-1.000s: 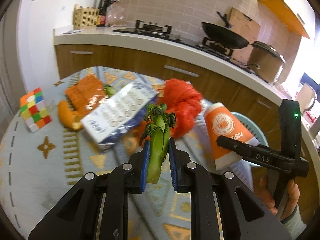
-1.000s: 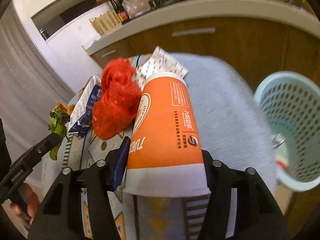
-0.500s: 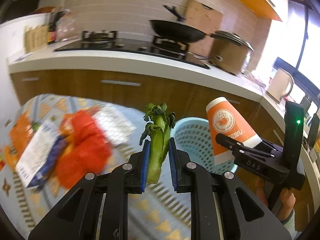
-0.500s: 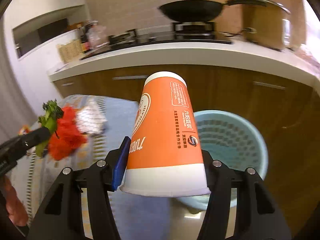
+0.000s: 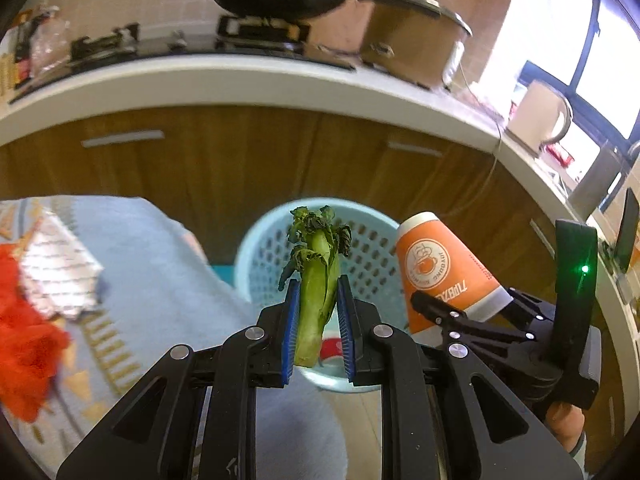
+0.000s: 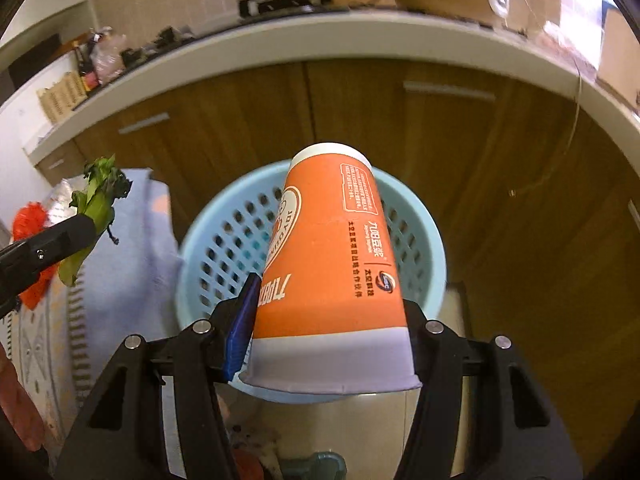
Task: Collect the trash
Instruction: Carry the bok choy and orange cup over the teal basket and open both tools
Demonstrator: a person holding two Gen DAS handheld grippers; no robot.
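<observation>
Orange cup [image 6: 332, 264] in right gripper [image 6: 324, 332] over blue basket [image 6: 424, 248].

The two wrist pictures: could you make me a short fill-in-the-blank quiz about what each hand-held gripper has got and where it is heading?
1. The left hand-held gripper is shut on a green ____ stalk.
2. The right hand-held gripper grips an orange paper ____ by its wide white end.
3. Ahead of both stands a light blue perforated ____, on the floor by the wooden cabinets.
4. The crumpled bag lying on the patterned cloth is ____ in colour.

Missing words: vegetable; cup; basket; red
</observation>
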